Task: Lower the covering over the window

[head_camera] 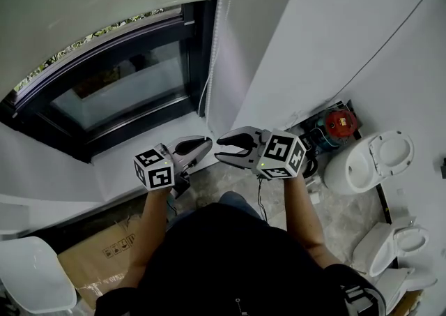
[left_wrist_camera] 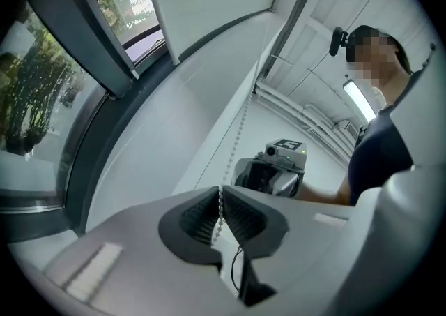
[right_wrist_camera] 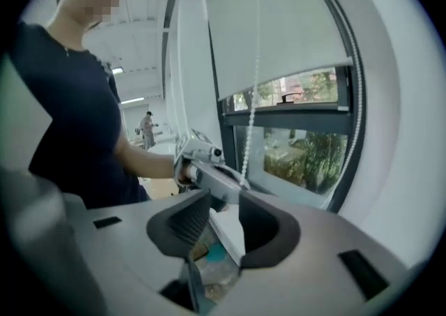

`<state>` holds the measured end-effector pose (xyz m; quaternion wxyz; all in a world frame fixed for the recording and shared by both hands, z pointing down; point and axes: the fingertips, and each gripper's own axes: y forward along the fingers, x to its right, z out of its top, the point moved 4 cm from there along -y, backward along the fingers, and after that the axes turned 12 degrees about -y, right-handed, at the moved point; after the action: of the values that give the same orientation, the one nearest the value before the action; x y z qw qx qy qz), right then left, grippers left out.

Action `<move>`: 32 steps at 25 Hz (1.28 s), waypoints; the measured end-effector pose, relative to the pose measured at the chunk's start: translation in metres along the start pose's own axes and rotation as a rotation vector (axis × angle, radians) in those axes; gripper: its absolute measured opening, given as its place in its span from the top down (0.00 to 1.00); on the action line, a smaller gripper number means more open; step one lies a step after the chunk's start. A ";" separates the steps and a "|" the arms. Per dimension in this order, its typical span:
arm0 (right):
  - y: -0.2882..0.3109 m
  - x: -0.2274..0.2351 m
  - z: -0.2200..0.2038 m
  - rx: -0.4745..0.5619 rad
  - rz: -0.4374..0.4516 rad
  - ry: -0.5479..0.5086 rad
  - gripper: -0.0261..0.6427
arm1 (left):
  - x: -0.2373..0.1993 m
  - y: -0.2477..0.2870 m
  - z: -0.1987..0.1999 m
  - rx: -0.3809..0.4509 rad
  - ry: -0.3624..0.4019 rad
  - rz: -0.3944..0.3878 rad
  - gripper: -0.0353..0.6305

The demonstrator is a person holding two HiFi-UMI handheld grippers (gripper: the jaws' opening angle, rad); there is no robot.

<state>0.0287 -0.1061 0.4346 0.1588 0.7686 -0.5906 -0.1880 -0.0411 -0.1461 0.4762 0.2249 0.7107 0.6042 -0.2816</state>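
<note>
— Looking at the window (head_camera: 118, 95), you have a plain, pale blind (head_camera: 97, 1) with no pattern. It covers the upper part of that window. Below its bottom edge (right_wrist_camera: 286, 70) the glass is bare and shows green leaves outside.

— Your blind's bottom edge runs straight across the window, from one side frame to the other. The fabric hangs flat from the window's top down to that edge. The bead chain (head_camera: 212, 42) hangs from top to bottom along the window's right-hand frame.

— Your left gripper (left_wrist_camera: 221, 204) is pinched tight on that chain. One strand runs straight between its ribbed pads, just in front of the window's lower right corner.

— Your right gripper (right_wrist_camera: 223, 199) has its jaws wide apart with nothing between them. It sits just beside the left one, off the window's right side, and the chain hangs beyond its tips.

— For room, you have bare glass from the blind's edge down to the window's dark bottom frame. A white sill (head_camera: 139, 161) lies right under the window.

— A plain white wall (head_camera: 293, 49) stands to the window's right. On that same side a toilet (head_camera: 369, 161) sits well apart from the window.
</note>
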 end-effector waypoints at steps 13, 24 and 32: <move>-0.027 0.051 0.103 0.451 -0.266 0.037 0.86 | 0.005 -0.002 -0.004 -0.006 0.006 -0.004 0.91; -0.002 0.038 0.066 0.350 -0.242 0.110 0.94 | -0.002 -0.001 -0.047 -0.086 -0.031 -0.020 0.91; 0.018 0.037 0.040 0.147 -0.249 0.049 0.94 | -0.009 -0.007 -0.054 -0.129 -0.034 0.019 0.91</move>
<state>0.0029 -0.1469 0.4045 0.0919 0.8498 -0.4987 -0.1435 -0.0417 -0.1158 0.5225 0.2830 0.6955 0.6104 -0.2523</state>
